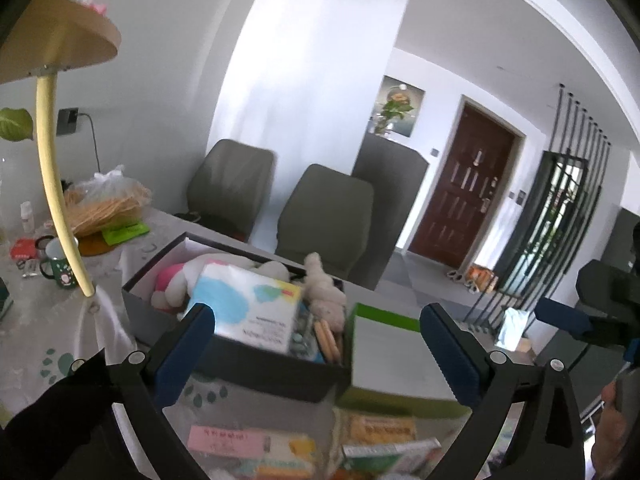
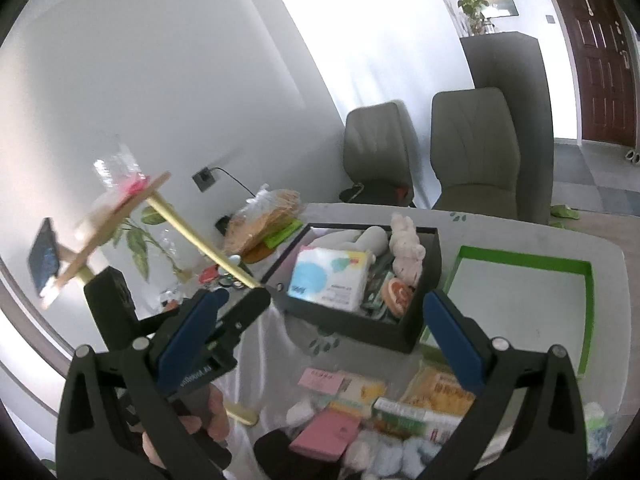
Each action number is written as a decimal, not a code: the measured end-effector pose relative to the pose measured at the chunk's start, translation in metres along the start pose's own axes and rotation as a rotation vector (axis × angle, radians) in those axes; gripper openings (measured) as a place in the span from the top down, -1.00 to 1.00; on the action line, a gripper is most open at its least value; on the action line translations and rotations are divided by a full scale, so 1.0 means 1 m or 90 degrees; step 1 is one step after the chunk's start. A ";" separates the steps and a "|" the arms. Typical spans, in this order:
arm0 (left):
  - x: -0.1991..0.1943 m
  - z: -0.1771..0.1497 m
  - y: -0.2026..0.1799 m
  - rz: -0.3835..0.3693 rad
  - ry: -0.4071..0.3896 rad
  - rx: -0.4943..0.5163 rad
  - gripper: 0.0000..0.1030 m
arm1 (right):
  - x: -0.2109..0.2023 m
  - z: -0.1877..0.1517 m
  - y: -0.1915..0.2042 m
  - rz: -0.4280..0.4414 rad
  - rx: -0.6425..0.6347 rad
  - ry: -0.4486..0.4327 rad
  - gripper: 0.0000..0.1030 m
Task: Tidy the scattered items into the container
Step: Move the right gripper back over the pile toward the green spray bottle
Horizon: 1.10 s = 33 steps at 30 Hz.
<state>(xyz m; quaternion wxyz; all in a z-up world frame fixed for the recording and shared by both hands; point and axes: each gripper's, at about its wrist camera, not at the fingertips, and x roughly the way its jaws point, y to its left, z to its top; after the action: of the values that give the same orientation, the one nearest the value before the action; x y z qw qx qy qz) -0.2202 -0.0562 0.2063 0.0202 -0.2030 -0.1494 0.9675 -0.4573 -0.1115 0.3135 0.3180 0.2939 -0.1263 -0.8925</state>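
Hanging wide open over the table (image 2: pixel 560 236), the right gripper (image 2: pixel 316 344) holds nothing. The left gripper (image 1: pixel 318 350) is wide open too, and it holds nothing.

Closest to the grippers, in front of the black box (image 2: pixel 352 324), lies a pile of loose things: a pink pad (image 2: pixel 326 434), a pink card (image 2: pixel 320 380), a yellow pack (image 2: pixel 440 394) and some soft white and blue bits (image 2: pixel 384 456). In the left view this pile is blurry and cut off at the bottom, so only a pink strip (image 1: pixel 222 438) and a yellow pack (image 1: pixel 380 428) can be made out.

The box (image 1: pixel 260 364) is already quite full. A tissue pack (image 2: pixel 330 274) lies on top, and a plush bunny (image 2: pixel 406 246) stands at the back of it. Smaller things are tucked under the tissues and are hard to tell apart. A pink and white plush (image 1: pixel 172 284) shows only in the left view.

Just right of the box lies a green lid (image 2: pixel 524 280). The right view shows the whole lid, but the left view shows only a blurry part (image 1: pixel 384 356).

Left of the box, a wooden stand (image 2: pixel 120 208) tips over. Only the right view shows the left gripper (image 2: pixel 224 312) from the side, close to the stand's yellow pole (image 2: pixel 200 240).

Behind the box sit two grey chairs (image 1: pixel 324 216).
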 end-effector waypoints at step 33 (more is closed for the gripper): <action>-0.147 -0.162 -0.053 -0.005 0.035 0.104 -0.99 | -0.203 -0.247 -0.004 -0.034 0.038 -0.144 -1.00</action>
<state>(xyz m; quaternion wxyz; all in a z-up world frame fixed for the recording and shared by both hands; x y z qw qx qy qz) -0.0223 0.0255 0.1374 0.0446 -0.2267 -0.0704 0.9704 -0.1825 0.0123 0.2054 0.2690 0.2038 -0.1799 -0.9240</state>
